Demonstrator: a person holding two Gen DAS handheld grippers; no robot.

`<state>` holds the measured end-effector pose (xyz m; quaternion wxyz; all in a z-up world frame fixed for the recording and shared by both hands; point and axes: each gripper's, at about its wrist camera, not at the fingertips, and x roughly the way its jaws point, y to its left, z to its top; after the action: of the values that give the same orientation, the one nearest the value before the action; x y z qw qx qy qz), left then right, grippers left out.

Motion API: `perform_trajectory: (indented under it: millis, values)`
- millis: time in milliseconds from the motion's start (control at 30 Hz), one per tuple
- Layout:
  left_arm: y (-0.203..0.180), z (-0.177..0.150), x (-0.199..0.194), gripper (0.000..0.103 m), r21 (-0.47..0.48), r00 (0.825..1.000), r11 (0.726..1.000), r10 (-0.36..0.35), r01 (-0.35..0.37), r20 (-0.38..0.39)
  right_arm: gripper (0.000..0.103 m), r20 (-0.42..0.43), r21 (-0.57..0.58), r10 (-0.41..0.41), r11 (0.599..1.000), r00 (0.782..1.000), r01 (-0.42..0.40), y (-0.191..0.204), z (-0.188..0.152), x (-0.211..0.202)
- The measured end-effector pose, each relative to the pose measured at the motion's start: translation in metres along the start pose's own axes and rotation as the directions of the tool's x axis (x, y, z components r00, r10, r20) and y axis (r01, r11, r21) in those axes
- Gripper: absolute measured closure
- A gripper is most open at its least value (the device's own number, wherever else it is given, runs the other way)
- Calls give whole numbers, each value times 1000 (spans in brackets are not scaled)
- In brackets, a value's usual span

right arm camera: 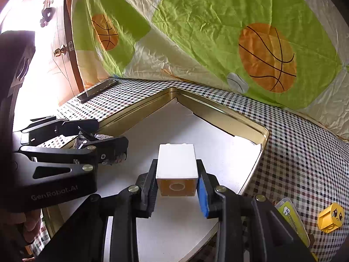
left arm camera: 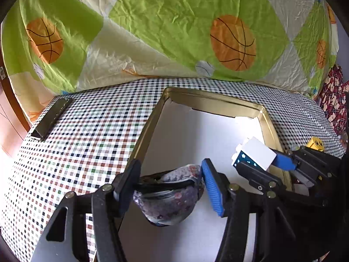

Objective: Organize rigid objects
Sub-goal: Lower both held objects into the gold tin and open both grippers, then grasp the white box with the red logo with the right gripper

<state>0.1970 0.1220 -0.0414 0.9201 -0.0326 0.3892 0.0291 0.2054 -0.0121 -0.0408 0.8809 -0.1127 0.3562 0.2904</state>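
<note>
1. Checked tablecloth (left arm camera: 87,144) over a table, a bright green sheet printed with basketballs (right arm camera: 218,21) hanging behind it.
2. Nearest in the left wrist view: left gripper (left arm camera: 170,184) clenched on a small mottled grey-purple pouch (left arm camera: 170,203), held over the near left edge of a gold tin tray (left arm camera: 209,99) lined with white paper.
3. Nearest in the right wrist view: right gripper (right arm camera: 177,181) grasping a white toy block (right arm camera: 177,160) by its two sides, hollow yellow underside toward the camera, over the middle of the tray.
4. Off to the right on the cloth, outside the tray: yellow block with a sad face (right arm camera: 331,218) and a flat green-labelled case (right arm camera: 292,220).
5. Farther back at the left corner: dark flat bar (left arm camera: 52,118).
6. Likely trouble: both grippers near each other over one tray, so a clash if lowered together; block released from height could tumble or bounce over the low rim; pouch, gripped right at the tray edge, could land half on the rim and slide onto the cloth.
</note>
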Motion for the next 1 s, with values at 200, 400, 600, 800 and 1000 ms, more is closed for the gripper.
perform_trajectory:
  millis: [200, 400, 600, 800, 1000]
  values:
    - [5, -4, -17, 28, -40, 999, 999, -10, 12, 53, 35, 56, 14, -35, 999, 998, 34, 1, -5, -17]
    - [-1, -29, -65, 3, -100, 974, 995, 6, 18, 228, 30, 144, 1, -37, 999, 989, 37, 2, -24, -61]
    - [-32, -63, -91, 3, -92, 948, 996, 24, 6, 317, 30, 213, 11, -93, 996, 973, 93, -23, -70, -111]
    - [-83, -86, -97, 3, -18, 941, 998, -49, 59, 335, 30, 233, 193, -180, 972, 956, 136, -88, -115, -157]
    - [-138, -98, -92, 3, 88, 943, 991, -124, 101, 308, 30, 181, 251, -268, 943, 946, 219, -122, -135, -170]
